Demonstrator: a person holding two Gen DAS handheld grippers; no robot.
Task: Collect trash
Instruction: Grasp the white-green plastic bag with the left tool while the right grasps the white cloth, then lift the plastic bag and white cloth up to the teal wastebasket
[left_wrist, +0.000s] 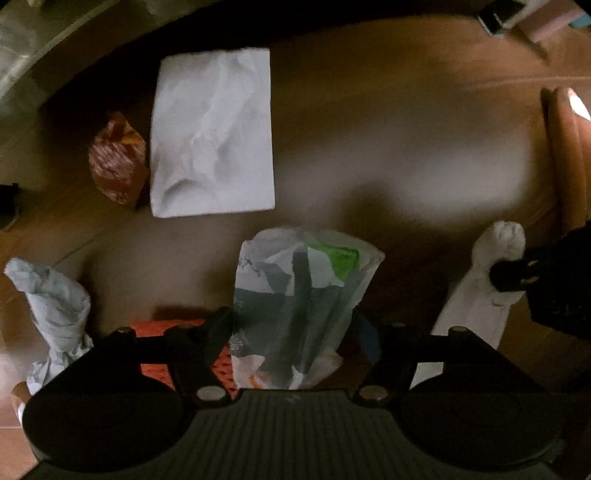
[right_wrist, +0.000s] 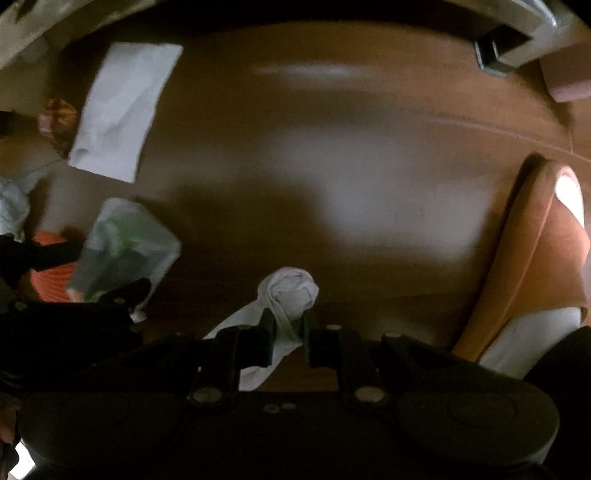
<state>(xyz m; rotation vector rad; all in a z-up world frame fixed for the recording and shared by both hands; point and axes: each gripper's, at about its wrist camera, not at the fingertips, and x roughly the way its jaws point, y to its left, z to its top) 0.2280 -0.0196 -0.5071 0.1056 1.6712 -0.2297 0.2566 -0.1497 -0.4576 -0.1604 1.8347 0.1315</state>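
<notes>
Brown surface (left_wrist: 369, 129) still littered: flat white paper sheet (left_wrist: 212, 133), crumpled brown wrapper (left_wrist: 116, 158). My left jaws apart around clear plastic bag (left_wrist: 295, 295); right jaws clamped on twisted white tissue (right_wrist: 290, 299).

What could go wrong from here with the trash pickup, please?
The left gripper is open around the clear plastic bag, so it may drop or be missed. The right gripper pinches only a narrow neck of the twisted white paper; it could slip or tear. The brown wrapper near the table edge might be overlooked.
</notes>
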